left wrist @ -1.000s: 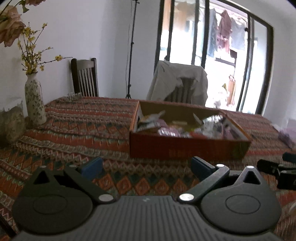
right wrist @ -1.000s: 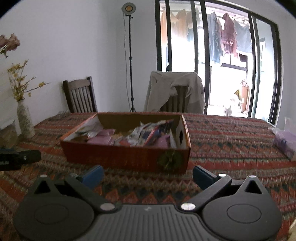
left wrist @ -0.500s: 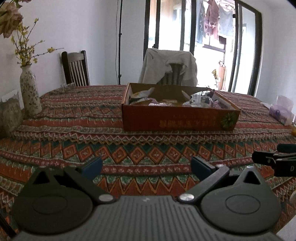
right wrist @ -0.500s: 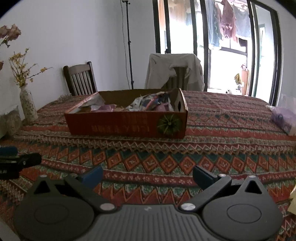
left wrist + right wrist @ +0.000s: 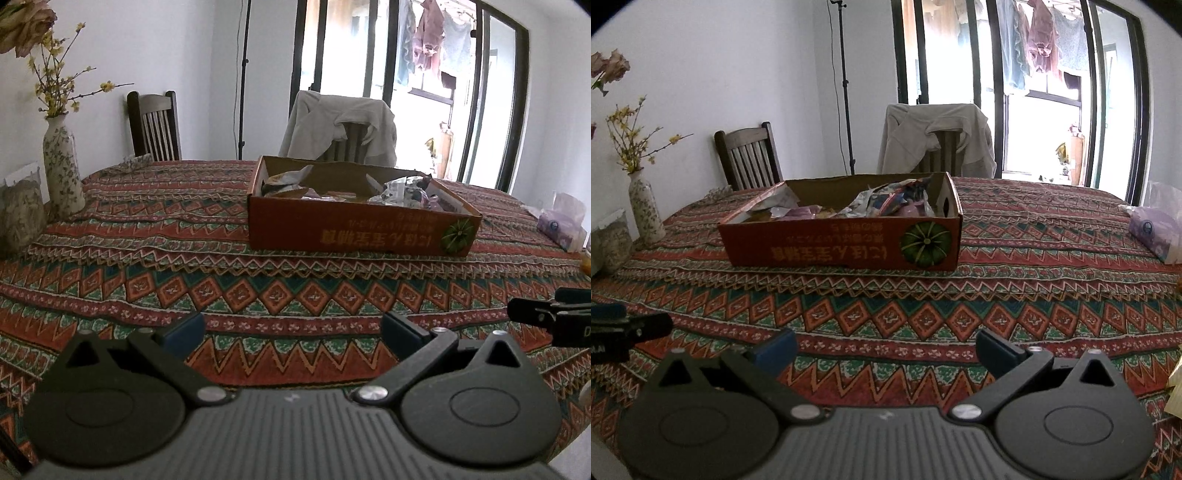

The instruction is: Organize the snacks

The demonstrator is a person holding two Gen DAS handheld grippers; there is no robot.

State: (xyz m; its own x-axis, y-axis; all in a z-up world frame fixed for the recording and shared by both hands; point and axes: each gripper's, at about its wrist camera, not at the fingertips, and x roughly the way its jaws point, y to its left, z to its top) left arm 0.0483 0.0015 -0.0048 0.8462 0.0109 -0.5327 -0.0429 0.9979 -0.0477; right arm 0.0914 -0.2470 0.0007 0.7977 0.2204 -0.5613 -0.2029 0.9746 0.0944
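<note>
A shallow red-orange cardboard box (image 5: 846,236) (green pumpkin printed on its front, gold lettering upside down) sits mid-frame on the patterned red tablecloth (image 5: 923,310), heaped with crinkled snack packets (image 5: 886,201). The left gripper (image 5: 291,332) and the right gripper (image 5: 886,347) hang low in frame, jaws spread wide and holding nothing.

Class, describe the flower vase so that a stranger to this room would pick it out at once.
Start at the patterned tablecloth and go to its far left edge, left of the orange snack box. There stands a tall, narrow pale vase, finely speckled. It alone holds thin twigs with yellow blossoms.
</note>
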